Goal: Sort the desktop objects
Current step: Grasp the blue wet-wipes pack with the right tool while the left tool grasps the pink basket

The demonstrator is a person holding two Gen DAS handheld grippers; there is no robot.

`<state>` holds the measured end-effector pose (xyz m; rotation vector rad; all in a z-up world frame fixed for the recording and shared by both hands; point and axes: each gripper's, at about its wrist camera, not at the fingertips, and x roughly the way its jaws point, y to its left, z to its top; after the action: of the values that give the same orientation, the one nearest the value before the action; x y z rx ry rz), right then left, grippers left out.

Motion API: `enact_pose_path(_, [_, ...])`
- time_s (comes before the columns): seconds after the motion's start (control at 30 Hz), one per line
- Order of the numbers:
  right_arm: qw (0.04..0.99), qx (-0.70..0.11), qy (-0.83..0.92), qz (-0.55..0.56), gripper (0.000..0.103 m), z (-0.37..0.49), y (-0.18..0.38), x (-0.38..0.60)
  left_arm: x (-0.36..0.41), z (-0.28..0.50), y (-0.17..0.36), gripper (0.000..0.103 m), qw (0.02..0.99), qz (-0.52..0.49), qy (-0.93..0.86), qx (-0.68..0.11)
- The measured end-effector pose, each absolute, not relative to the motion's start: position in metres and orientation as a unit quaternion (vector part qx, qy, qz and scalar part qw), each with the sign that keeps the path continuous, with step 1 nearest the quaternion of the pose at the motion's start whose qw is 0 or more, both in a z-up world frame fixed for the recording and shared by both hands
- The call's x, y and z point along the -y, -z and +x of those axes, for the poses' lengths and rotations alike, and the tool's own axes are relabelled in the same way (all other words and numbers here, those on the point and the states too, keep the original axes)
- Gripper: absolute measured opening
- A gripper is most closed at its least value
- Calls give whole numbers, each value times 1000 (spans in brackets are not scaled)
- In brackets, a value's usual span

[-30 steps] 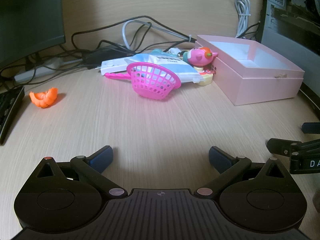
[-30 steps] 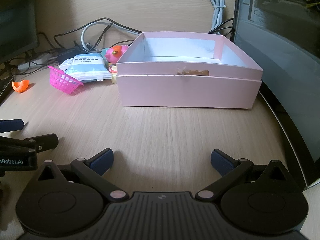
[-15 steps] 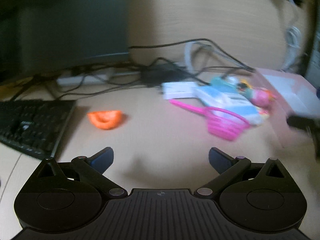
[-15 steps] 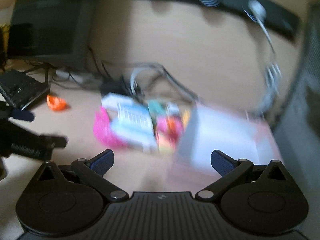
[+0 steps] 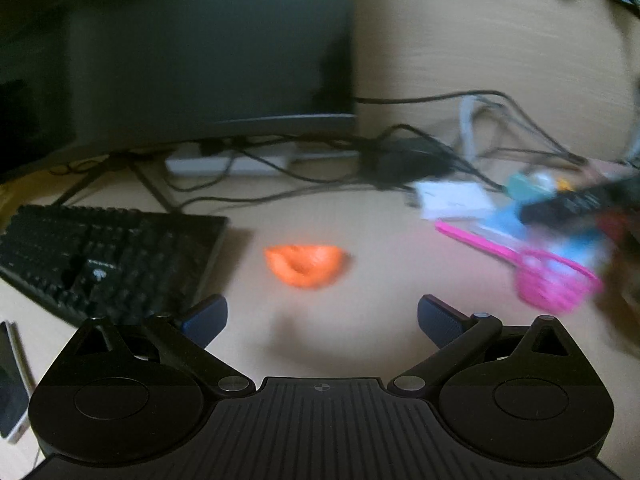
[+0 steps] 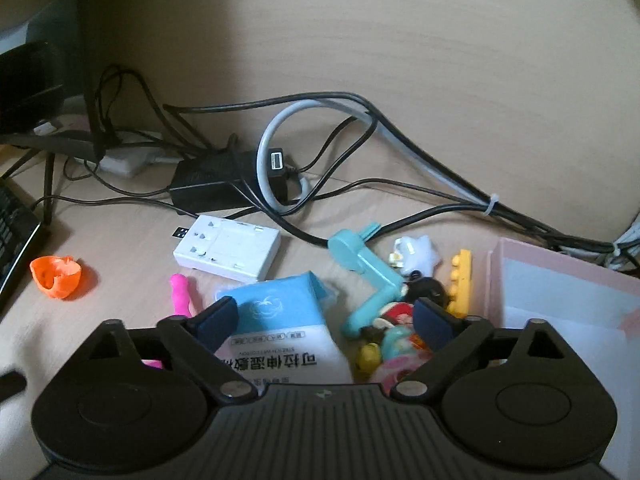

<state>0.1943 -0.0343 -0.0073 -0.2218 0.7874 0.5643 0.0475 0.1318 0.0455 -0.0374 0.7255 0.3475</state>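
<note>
The small orange plastic cup-shaped toy [image 5: 306, 266] is lying alone on the light wooden desk [image 5: 360, 344], just ahead of the left gripper [image 5: 322, 316], whose jaws are spread wide with nothing in them. The blue-and-white soft tissue pack [image 6: 280, 328] is being framed by the right gripper [image 6: 324, 316], jaws also apart. A pick-up is probably being lined up; next, closing in is called for.

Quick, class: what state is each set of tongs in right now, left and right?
Left tongs: open, holding nothing, above the orange piece.
Right tongs: open, holding nothing, over the wipes packet.
</note>
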Motion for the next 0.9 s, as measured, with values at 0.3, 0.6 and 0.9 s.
enact_pose_path(0.3, [847, -346, -401, -51, 98, 128, -35, 70, -155, 114, -24, 103, 910, -27, -164, -379])
enact_pose_path(0.6, [867, -335, -361, -76, 88, 101, -47, 114, -115, 80, -37, 103, 931, -52, 5, -362])
enact_pose_path(0.9, [849, -391, -351, -58, 77, 133, -22, 41, -121, 2, -53, 103, 929, -92, -61, -354])
